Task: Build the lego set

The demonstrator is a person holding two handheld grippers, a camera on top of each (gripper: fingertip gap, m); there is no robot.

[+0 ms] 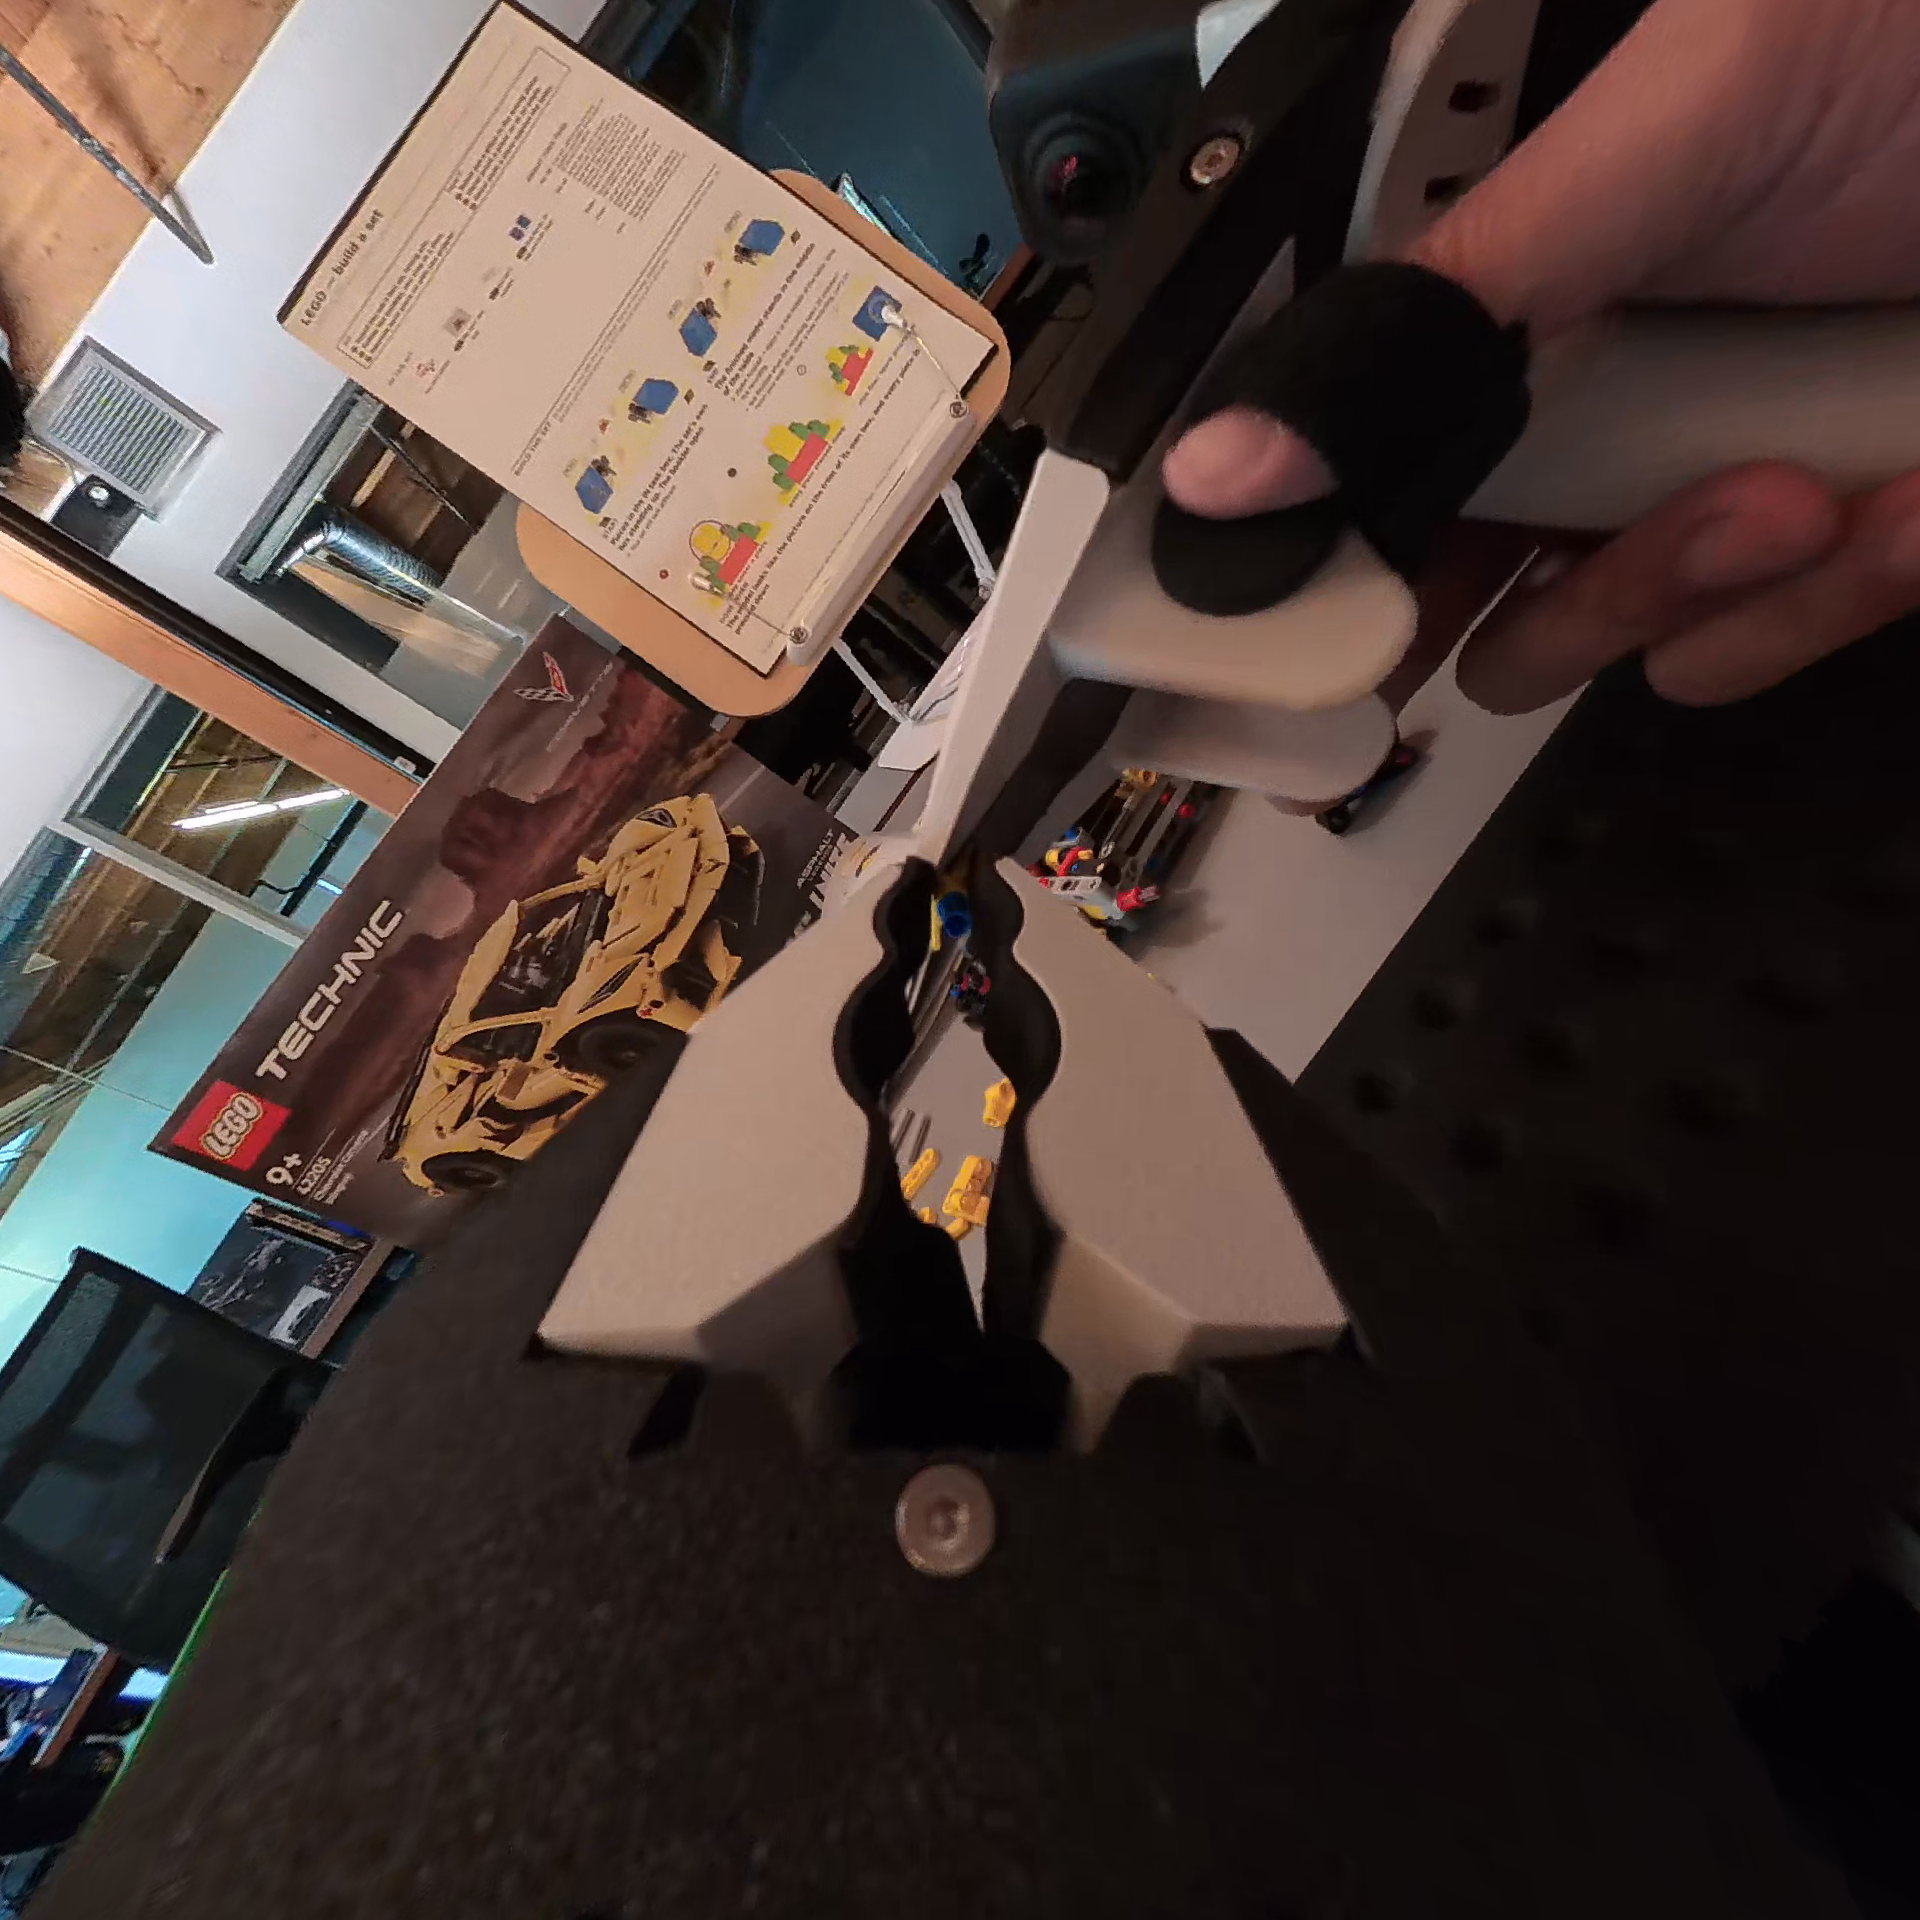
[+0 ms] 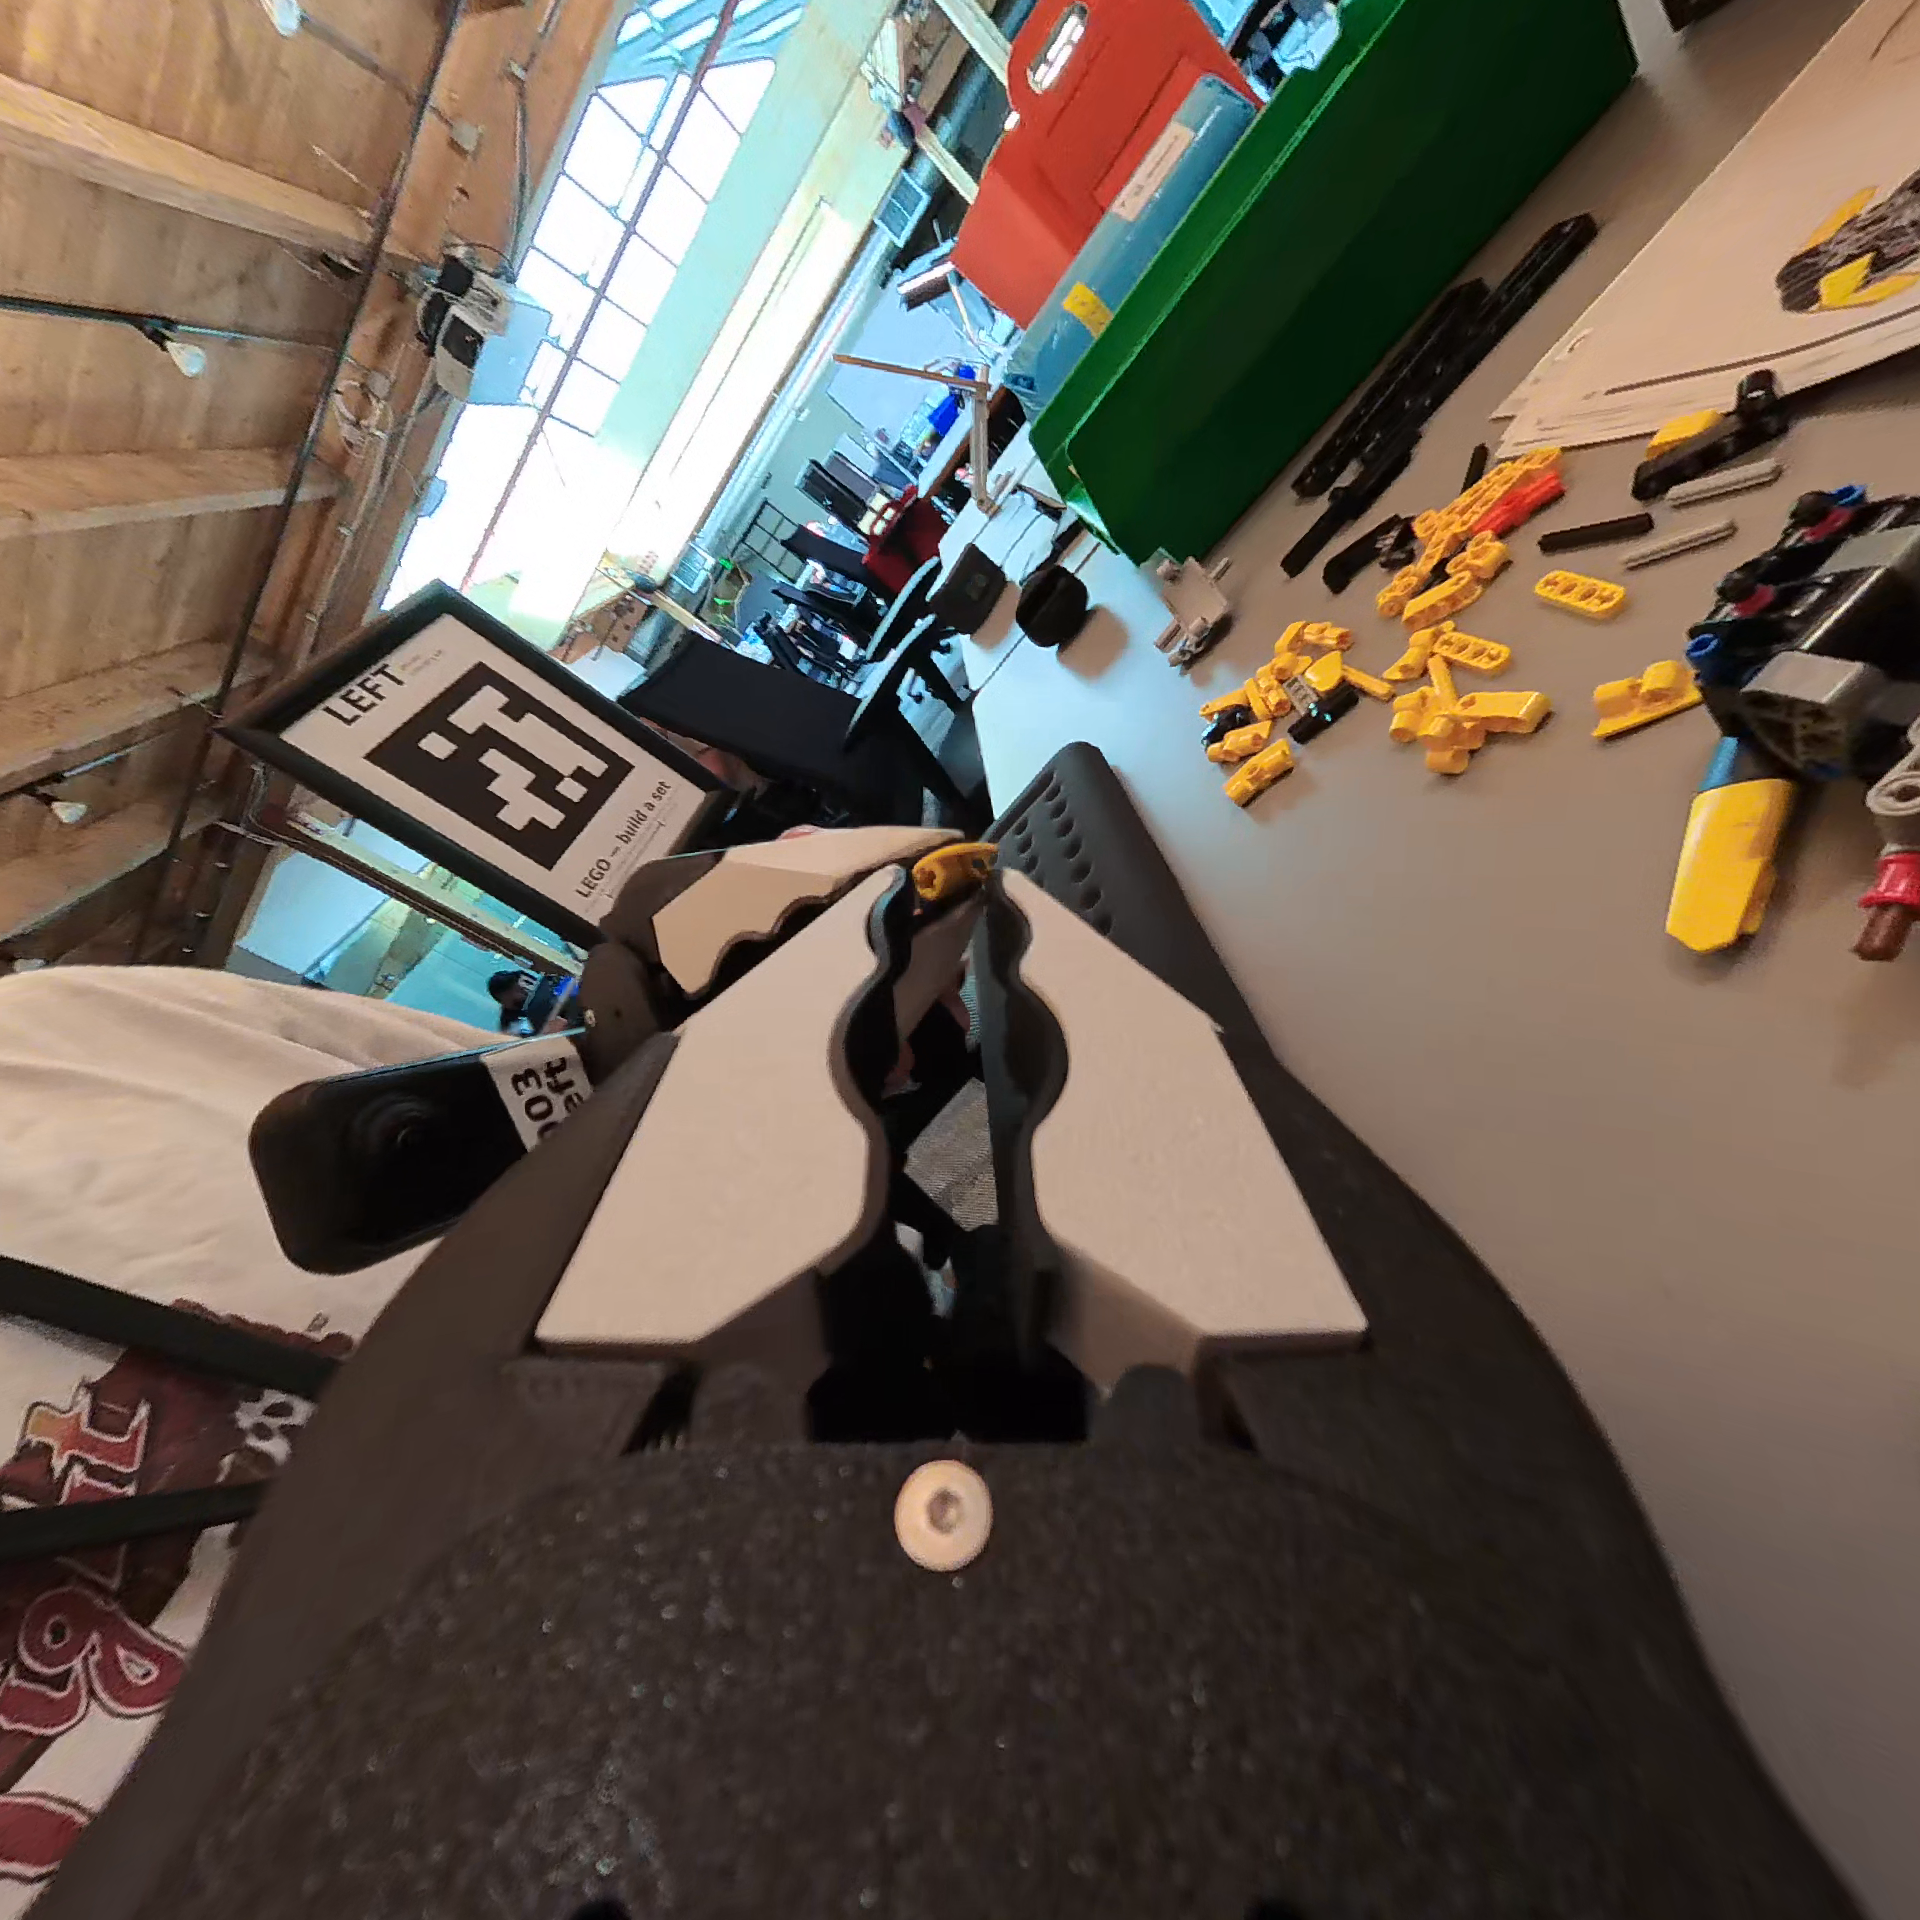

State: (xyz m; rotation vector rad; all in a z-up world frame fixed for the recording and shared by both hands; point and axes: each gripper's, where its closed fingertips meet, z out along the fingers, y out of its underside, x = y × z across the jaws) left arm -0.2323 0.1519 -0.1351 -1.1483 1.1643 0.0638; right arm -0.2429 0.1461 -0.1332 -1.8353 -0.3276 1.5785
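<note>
My left gripper [image 1: 954, 883] and my right gripper [image 2: 951, 891] meet tip to tip in the air. A small yellow piece [image 2: 951, 865] sits right at the tips of both; in the left wrist view it shows as a yellow and blue bit [image 1: 945, 914] between my fingertips. Both jaws are nearly closed around it. A hand [image 1: 1662, 260] holds the right gripper at the upper right of the left wrist view. The partly built black, grey and yellow model [image 2: 1818, 665] lies on the grey table [image 2: 1403, 1039], with loose yellow pieces [image 2: 1444, 665] beside it.
The set's box [image 1: 499, 987] and an instruction sheet on a clipboard [image 1: 665, 343] stand behind the table. A green bin [image 2: 1299, 291], black beams [image 2: 1444, 353] and an open booklet [image 2: 1714, 291] lie at the table's far side. A black perforated panel [image 2: 1091, 862] is just beyond my tips. The tips of both grippers are at nearly the same place.
</note>
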